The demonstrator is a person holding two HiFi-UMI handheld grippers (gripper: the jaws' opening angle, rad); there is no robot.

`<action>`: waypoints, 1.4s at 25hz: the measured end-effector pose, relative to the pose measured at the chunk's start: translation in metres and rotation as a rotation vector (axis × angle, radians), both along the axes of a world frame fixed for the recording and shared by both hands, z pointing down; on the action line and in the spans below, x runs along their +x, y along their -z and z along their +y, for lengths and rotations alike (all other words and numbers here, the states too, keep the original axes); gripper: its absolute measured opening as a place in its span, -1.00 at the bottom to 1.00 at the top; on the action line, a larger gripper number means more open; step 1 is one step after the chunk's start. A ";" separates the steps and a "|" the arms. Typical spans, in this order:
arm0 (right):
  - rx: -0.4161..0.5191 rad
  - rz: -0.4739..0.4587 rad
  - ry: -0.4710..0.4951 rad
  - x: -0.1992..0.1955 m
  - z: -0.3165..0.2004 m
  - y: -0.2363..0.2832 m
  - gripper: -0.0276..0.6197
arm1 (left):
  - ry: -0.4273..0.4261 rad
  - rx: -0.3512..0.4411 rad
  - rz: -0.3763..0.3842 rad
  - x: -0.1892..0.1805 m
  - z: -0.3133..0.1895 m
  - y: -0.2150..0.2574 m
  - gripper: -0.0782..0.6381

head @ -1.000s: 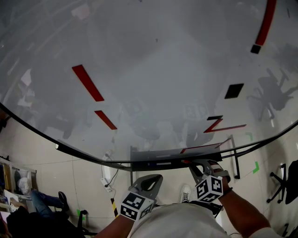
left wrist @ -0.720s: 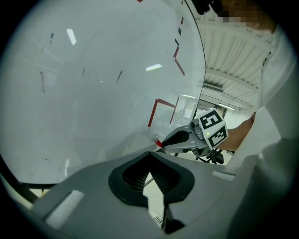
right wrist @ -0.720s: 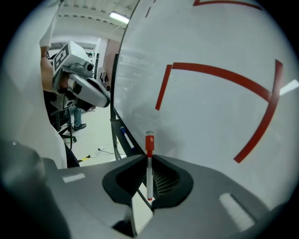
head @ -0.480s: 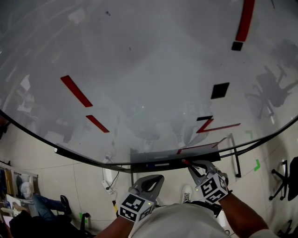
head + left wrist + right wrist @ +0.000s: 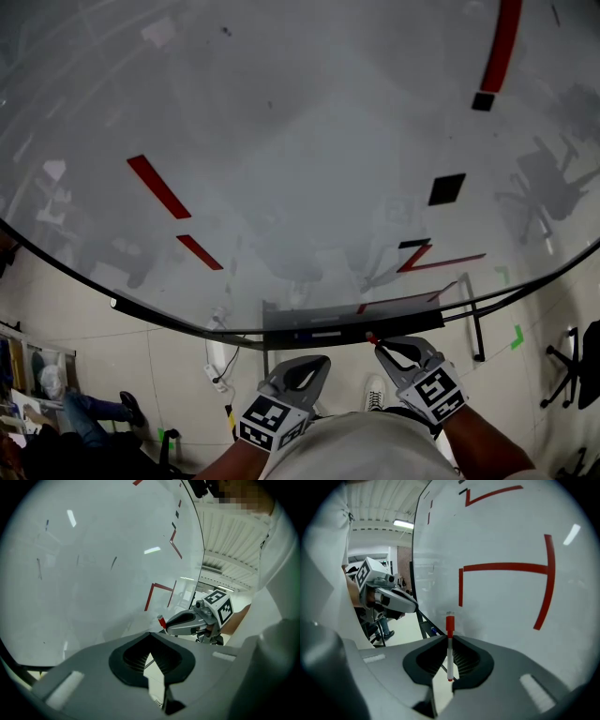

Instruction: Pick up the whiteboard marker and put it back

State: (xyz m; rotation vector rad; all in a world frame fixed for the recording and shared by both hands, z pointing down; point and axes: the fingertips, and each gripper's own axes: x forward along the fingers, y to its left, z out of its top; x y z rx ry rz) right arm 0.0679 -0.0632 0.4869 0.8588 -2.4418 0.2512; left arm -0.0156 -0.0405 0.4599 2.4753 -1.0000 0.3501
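Marker | in right tool (cap forward) | eased back from tray

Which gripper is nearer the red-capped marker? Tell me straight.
Right. The right gripper is shut on the marker; the left gripper sits apart to its left, shut on nothing.

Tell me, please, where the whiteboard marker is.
The marker is clamped in the right tool, low right in the head view, red cap near the whiteboard's lower edge.
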 end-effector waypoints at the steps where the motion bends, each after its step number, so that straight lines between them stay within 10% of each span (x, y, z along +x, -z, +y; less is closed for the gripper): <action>1: -0.010 -0.017 -0.008 0.000 0.000 0.001 -0.81 | 0.000 0.000 0.002 0.000 0.000 0.000 -0.73; 15: -0.287 -0.472 -0.159 0.009 0.002 0.029 -0.81 | -0.018 0.008 0.046 0.007 -0.001 0.007 -0.73; 35: -0.294 -0.510 -0.140 0.011 0.008 0.033 -0.81 | -0.027 0.004 0.024 0.002 0.000 0.002 -0.73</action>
